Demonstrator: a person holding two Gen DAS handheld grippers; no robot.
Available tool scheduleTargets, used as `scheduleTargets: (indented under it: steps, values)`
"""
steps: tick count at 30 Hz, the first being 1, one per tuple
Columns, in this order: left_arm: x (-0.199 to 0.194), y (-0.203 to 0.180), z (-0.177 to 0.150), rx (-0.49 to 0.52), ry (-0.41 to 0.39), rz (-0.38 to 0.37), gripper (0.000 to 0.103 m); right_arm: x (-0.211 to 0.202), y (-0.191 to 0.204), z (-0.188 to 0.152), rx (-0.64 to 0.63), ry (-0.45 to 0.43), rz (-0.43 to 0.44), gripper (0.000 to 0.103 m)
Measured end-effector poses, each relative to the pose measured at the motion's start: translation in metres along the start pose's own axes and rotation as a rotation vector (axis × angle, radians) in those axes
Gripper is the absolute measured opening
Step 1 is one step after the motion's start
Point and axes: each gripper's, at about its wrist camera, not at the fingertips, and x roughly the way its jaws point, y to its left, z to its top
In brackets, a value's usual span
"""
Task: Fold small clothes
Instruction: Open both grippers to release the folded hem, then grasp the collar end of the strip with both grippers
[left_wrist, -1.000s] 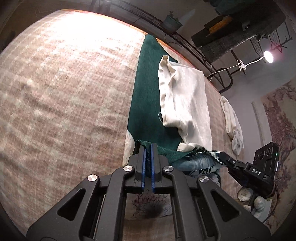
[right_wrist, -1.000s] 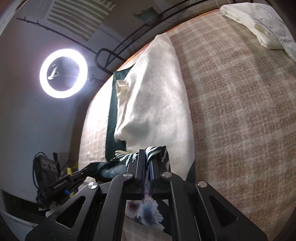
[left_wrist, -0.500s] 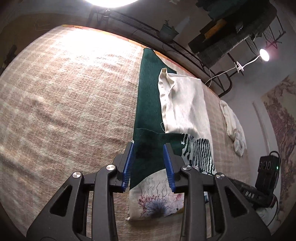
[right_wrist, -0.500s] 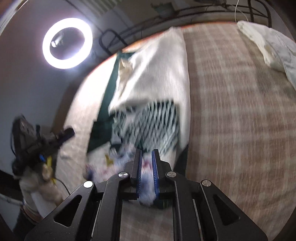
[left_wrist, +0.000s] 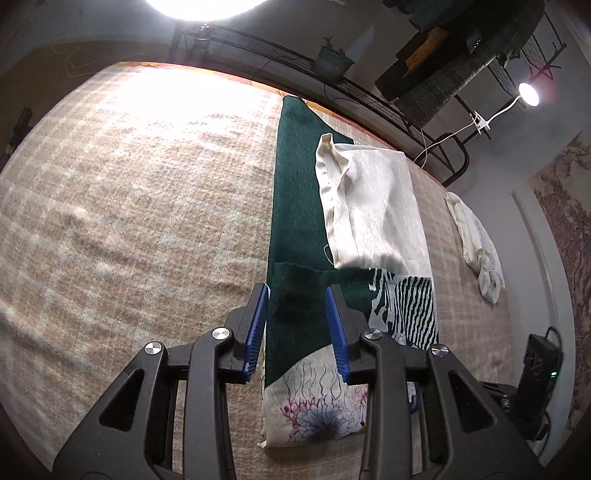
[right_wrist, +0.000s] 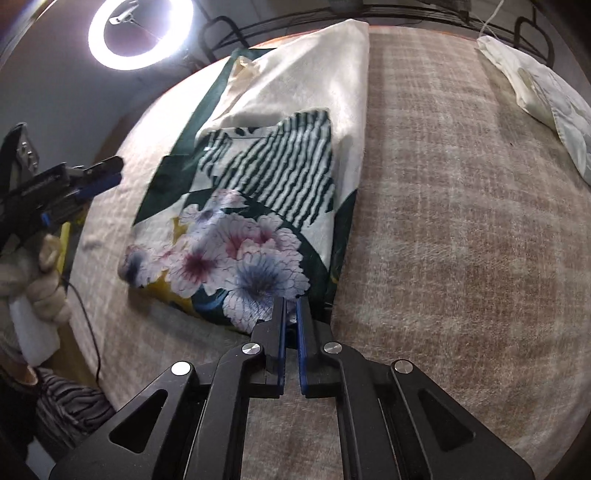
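Observation:
A folded garment (right_wrist: 236, 251) with flowers, green stripes and a dark green panel lies flat on the plaid blanket (right_wrist: 461, 221). My right gripper (right_wrist: 290, 308) sits at its near corner. Its jaws are closing to almost shut, with the fabric edge pinched between the tips. My left gripper (left_wrist: 295, 291) hovers open over the garment's dark green part (left_wrist: 306, 332), with nothing between its pads. In the right wrist view the left gripper (right_wrist: 107, 177) shows at the left, held by a gloved hand (right_wrist: 33, 288).
A cream cloth (left_wrist: 373, 206) lies on a long dark green cloth (left_wrist: 295, 177) just beyond the garment. A crumpled white garment (left_wrist: 480, 254) sits at the blanket's far right. A ring light (right_wrist: 140, 33) and metal railing (left_wrist: 369, 92) stand behind.
The left gripper opened and let go of the garment, which now lies flat instead of bunched and lifted. The right gripper rolled and shifted to the garment's near corner.

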Motion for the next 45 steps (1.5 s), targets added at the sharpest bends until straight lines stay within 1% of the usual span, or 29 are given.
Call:
scheduleTargets:
  steps: [4,7,9,10,11,13,14,16,18,21,28,33,35,40,42,43,44,45]
  values:
    - [0.004,-0.004,0.017,0.015,-0.013,0.008,0.031,-0.022,0.000,0.022,-0.026,-0.085,0.027,0.004]
    - [0.010,-0.007,0.036,0.044,-0.021,0.008,0.038,-0.033,-0.006,0.042,-0.003,-0.131,0.052,0.006]
    - [0.014,-0.008,0.051,0.061,-0.034,0.012,0.039,-0.036,-0.011,0.056,-0.001,-0.157,0.064,0.020]
    - [0.017,-0.007,0.059,0.062,-0.044,0.010,0.039,-0.036,-0.014,0.066,-0.003,-0.178,0.056,0.034]
    - [0.020,-0.006,0.067,0.059,-0.050,0.000,0.039,-0.036,-0.019,0.076,-0.004,-0.203,0.049,0.045]
    - [0.028,-0.003,0.081,0.050,-0.054,-0.016,0.040,-0.030,-0.025,0.093,0.007,-0.224,0.052,0.045]
    - [0.033,-0.001,0.089,0.047,-0.054,-0.022,0.044,-0.028,-0.030,0.100,0.023,-0.227,0.067,0.045]
    - [0.046,0.002,0.106,0.047,-0.058,-0.025,0.048,-0.021,-0.040,0.121,0.052,-0.231,0.110,0.045]
    - [0.060,0.004,0.121,0.057,-0.056,-0.024,0.049,-0.013,-0.049,0.143,0.067,-0.245,0.141,0.045]
    - [0.087,0.010,0.144,0.051,-0.031,-0.038,0.049,-0.001,-0.059,0.170,0.090,-0.256,0.166,0.045]
    - [0.139,0.018,0.181,0.015,-0.004,-0.064,0.049,0.043,-0.087,0.236,0.149,-0.265,0.166,0.045]
    - [0.172,0.013,0.198,0.015,0.013,-0.063,0.049,0.070,-0.097,0.266,0.161,-0.260,0.163,0.045]
    - [0.178,0.011,0.204,0.019,-0.011,-0.064,0.049,0.077,-0.100,0.274,0.168,-0.262,0.168,0.045]
    - [0.182,0.011,0.213,0.014,-0.039,-0.074,0.049,0.087,-0.103,0.293,0.169,-0.279,0.183,0.046]
    - [0.186,0.007,0.214,0.032,-0.029,-0.081,0.031,0.091,-0.101,0.296,0.161,-0.270,0.206,0.042]
    - [0.190,0.005,0.214,0.040,-0.016,-0.075,0.012,0.093,-0.098,0.296,0.148,-0.256,0.209,0.029]
    - [0.192,0.004,0.213,0.048,-0.009,-0.071,0.004,0.096,-0.096,0.298,0.134,-0.243,0.205,0.013]
    - [0.191,0.002,0.212,0.057,-0.012,-0.072,0.004,0.098,-0.091,0.298,0.114,-0.231,0.192,0.008]
